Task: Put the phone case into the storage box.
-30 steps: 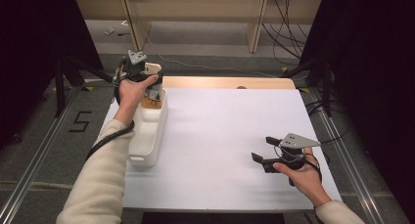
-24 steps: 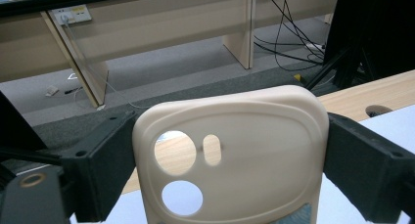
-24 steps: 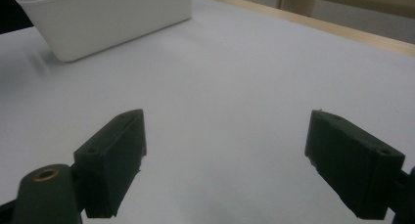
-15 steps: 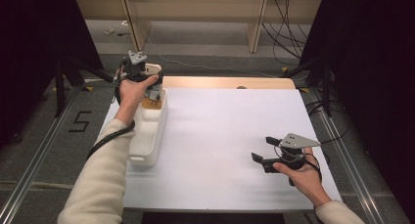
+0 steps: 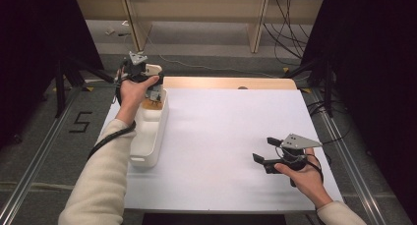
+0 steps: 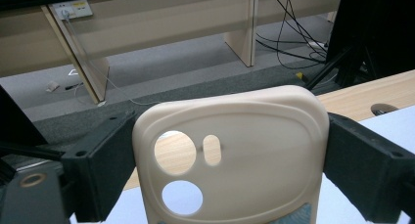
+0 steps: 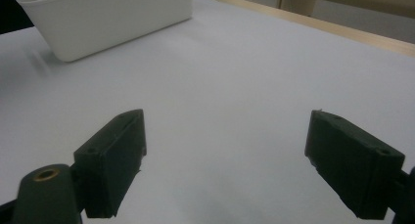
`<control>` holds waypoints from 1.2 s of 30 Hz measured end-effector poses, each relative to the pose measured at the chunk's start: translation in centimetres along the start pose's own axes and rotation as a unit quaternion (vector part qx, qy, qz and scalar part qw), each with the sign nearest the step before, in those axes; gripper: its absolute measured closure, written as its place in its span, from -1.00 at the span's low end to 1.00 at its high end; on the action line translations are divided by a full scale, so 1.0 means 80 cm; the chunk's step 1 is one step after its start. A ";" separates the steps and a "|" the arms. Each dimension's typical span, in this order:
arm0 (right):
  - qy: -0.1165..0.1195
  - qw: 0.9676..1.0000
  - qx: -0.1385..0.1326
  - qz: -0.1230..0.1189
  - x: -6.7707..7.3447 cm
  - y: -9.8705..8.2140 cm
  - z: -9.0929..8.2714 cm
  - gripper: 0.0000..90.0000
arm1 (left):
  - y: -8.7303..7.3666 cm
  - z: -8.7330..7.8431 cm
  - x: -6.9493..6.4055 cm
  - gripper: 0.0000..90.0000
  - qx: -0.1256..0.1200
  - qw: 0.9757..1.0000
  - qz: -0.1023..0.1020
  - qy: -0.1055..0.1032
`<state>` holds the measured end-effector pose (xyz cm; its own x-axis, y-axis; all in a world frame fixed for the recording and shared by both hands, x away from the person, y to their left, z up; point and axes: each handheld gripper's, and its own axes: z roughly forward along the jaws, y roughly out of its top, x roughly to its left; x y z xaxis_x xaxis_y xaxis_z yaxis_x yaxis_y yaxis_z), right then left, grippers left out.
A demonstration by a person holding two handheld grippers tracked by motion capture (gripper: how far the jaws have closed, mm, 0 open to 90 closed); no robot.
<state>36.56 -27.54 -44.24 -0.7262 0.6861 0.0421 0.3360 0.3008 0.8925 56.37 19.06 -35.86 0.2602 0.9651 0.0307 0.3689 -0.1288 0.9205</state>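
Left gripper view is taken up by a cream phone case (image 6: 230, 155), which is held upright between the two black jaws, one pressed against each long edge, with its camera cut-outs toward the lower left of the gap. The grip is made only on the thin rims, and the case looks soft and flexible, so it could be bowed or squeezed out from between the jaws if they were closed further, or dropped if they were slackened.

From the high view, the case (image 5: 151, 69) is seen raised in the left gripper (image 5: 142, 72), above the far end of a long white tray (image 5: 147, 136) that lies along the left edge of the desk (image 5: 231, 136). A small brownish object (image 5: 152, 103) lies in that far end of the tray, below the jaws; what it is cannot be told. If the case were released off-centre, the tray rim might be struck, or the case might fall past the far edge of the desk to the floor. The tray could also be knocked by the forearm lying along it.

The right gripper (image 5: 268, 151) is rested low over the bare desk, well apart from the tray, its jaws released and wide with nothing between them (image 7: 225, 155). No support could be given quickly from that side if the case slipped.
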 end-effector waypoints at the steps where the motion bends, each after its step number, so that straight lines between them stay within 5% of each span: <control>1: 0.000 1.000 0.000 0.000 0.000 0.000 0.000 -0.64 | 0.000 0.000 0.000 -0.77 0.000 1.000 0.001 0.000; 36: 0.001 1.000 0.001 0.000 0.000 0.000 0.000 -0.64 | -0.006 0.013 0.005 -0.77 0.001 1.000 0.009 0.003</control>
<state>36.57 -27.52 -44.26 -0.7280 0.6842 0.0435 0.3369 0.3018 0.8919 57.25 19.24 -36.70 0.2623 0.9637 0.0501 0.3658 -0.1473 0.9190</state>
